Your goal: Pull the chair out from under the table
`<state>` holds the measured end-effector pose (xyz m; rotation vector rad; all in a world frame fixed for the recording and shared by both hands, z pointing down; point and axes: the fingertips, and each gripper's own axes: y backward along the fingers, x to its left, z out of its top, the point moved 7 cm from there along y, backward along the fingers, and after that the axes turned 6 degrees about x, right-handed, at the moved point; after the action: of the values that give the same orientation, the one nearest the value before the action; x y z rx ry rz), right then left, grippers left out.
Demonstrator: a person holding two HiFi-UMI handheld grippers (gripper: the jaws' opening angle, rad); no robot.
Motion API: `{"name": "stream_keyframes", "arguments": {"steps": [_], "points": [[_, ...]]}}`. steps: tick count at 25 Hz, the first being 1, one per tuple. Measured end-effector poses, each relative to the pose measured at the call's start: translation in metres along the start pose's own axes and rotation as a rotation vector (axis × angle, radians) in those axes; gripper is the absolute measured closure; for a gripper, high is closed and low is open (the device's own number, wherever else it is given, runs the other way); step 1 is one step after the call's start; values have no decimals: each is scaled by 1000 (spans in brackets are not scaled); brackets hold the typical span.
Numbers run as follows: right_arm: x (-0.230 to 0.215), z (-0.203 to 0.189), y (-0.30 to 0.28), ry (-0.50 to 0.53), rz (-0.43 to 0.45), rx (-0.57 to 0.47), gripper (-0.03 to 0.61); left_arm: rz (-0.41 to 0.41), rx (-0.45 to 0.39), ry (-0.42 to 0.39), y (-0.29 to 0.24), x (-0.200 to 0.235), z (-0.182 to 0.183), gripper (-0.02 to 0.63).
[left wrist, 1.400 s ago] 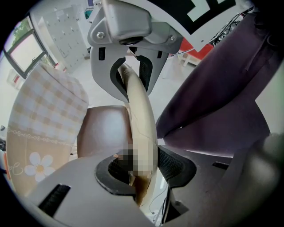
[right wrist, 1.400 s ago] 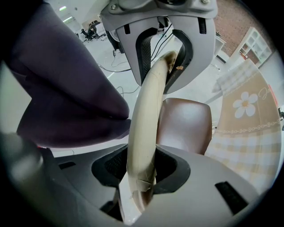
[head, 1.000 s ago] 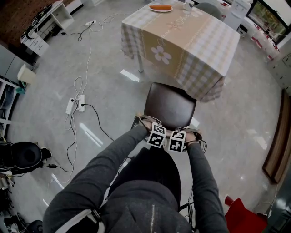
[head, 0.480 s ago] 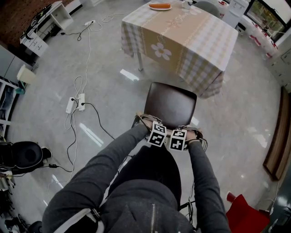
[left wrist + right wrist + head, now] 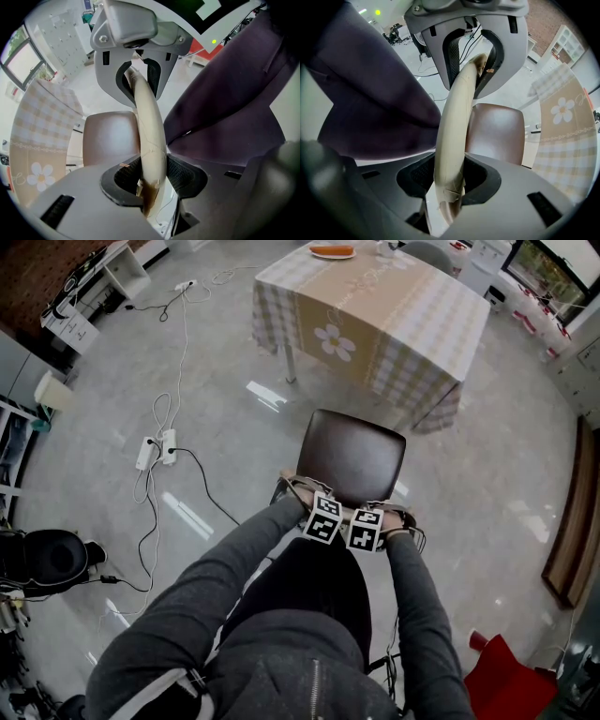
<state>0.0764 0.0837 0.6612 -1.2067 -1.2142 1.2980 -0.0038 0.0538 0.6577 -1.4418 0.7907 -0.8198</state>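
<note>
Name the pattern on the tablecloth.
The tablecloth has beige-and-white checks with a white flower; the head view shows it best.

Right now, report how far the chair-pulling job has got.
Done, it seems: the dark brown padded chair stands clear of the beige checked-cloth table, grey floor showing between them. In hand: the left gripper and right gripper each clamp its cream curved back rail between their fingers. Left: perhaps only a little more pull, then release.

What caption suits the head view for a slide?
Left tongs and right tongs clamp the back of a brown chair in front of the checked-cloth table.
</note>
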Motion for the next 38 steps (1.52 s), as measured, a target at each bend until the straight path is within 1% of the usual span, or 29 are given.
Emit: {"name": "stream_keyframes", "arguments": {"steps": [9, 12, 17, 20, 22, 25, 26, 27, 29, 30, 32, 34, 35, 36, 37, 38], "points": [[20, 5, -3, -1, 17, 16, 443, 1, -4, -4, -2, -20, 5, 456], [23, 8, -3, -5, 13, 18, 443, 12, -7, 0, -2, -24, 4, 454], [25, 10, -2, -14, 1, 23, 443, 34, -20, 30, -2, -27, 3, 452], [24, 10, -3, -27, -3, 17, 443, 57, -49, 87, -3, -26, 2, 443], [23, 9, -3, -60, -14, 8, 443, 56, -64, 118, -3, -27, 2, 426], [24, 7, -1, -109, -47, -5, 428, 13, -102, 172, 1, -32, 3, 330], [25, 5, 1, -112, -65, -4, 410, 1, -120, 199, 5, -34, 2, 298], [25, 4, 5, -115, -86, -5, 393, -3, -143, 231, 10, -35, 0, 282], [28, 2, 14, -144, -131, -29, 383, 5, -209, 314, 22, -38, -7, 278], [29, 1, 21, -181, -152, -55, 382, 7, -252, 365, 29, -41, -11, 278], [31, -2, 42, -296, -206, -141, 382, -6, -353, 478, 47, -48, -18, 279], [33, -4, 68, -447, -264, -263, 382, -39, -469, 582, 68, -61, -22, 279], [36, -4, 80, -529, -273, -338, 382, -37, -518, 628, 78, -68, -25, 279], [40, -3, 91, -612, -262, -426, 382, -11, -552, 672, 86, -74, -29, 283], [43, -1, 101, -698, -233, -532, 382, 40, -568, 718, 93, -80, -34, 303], [46, 1, 111, -784, -192, -652, 382, 113, -572, 770, 100, -83, -40, 354]]}}
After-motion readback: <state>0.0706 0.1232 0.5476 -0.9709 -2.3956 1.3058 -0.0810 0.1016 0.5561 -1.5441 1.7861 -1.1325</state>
